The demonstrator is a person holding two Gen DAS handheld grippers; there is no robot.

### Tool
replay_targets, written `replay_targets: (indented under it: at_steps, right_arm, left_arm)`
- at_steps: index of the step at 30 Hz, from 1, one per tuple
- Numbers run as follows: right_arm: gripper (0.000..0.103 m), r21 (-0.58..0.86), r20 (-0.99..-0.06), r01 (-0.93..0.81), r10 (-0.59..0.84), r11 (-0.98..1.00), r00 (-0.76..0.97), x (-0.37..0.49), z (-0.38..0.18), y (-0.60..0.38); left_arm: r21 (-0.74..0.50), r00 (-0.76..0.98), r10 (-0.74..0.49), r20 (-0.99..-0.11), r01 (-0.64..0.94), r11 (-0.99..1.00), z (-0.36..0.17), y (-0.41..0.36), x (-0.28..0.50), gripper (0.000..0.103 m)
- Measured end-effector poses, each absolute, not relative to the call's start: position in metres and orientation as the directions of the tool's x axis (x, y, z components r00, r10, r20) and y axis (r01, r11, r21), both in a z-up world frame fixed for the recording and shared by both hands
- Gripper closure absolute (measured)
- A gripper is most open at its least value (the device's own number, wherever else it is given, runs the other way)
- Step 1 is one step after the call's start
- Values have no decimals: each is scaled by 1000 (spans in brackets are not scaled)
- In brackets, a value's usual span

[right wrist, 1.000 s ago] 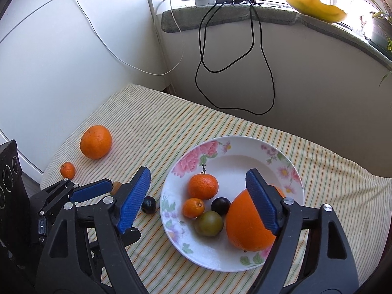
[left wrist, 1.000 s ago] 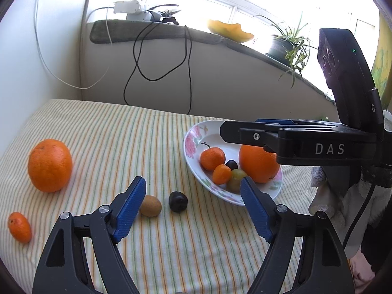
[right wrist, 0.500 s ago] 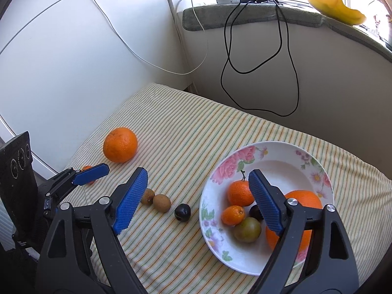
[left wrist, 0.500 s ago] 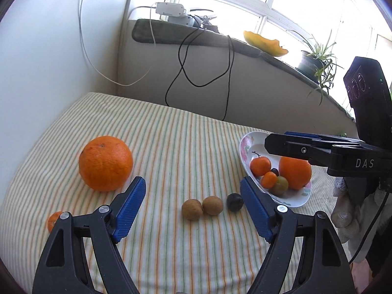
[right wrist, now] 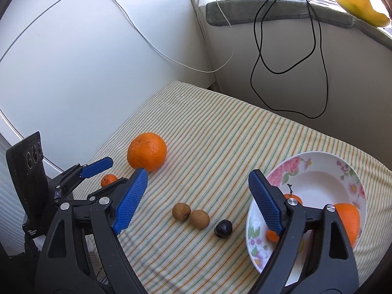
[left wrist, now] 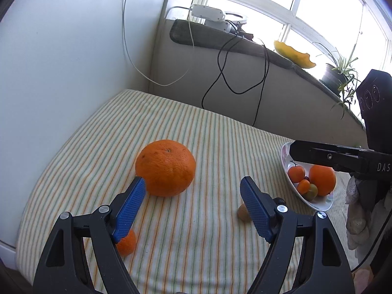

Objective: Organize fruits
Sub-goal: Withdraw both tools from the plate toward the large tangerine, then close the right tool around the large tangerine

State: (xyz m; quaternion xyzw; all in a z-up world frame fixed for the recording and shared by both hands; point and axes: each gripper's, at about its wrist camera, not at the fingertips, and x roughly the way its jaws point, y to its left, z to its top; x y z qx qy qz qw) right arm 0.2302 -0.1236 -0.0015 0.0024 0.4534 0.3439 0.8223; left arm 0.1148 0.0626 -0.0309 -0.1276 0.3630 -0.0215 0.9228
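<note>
Partly done: plate (right wrist: 318, 169) at right holds several fruits; big orange (left wrist: 165, 167), small mandarin (right wrist: 109, 180), two kiwis (right wrist: 191, 215), plum (right wrist: 223, 228) left on tabletop (left wrist: 220, 142). Left tongs (left wrist: 193, 208) and right tongs (right wrist: 198, 203) both released, empty.

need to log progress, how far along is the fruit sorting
Done: the plate already holds a big orange, two mandarins and a greenish fruit. In hand: nothing; the left gripper is open, facing the loose orange, and the right gripper is open too. Left on the cloth: that orange, a small mandarin, two brown fruits and a plum.
</note>
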Motion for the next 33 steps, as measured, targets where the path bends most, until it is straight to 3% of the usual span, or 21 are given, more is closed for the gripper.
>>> replay_targets:
  at_steps: [28, 33]
  right_arm:
    - [16, 522, -757, -518, 648, 678, 84, 271, -58, -16]
    - [25, 539, -762, -503, 646, 675, 50, 277, -68, -2]
  left_arm:
    - [-405, 685, -250, -685, -72, 911, -55, 101, 142, 24]
    - [-429, 679, -271, -682, -70, 901, -57, 102, 144, 24]
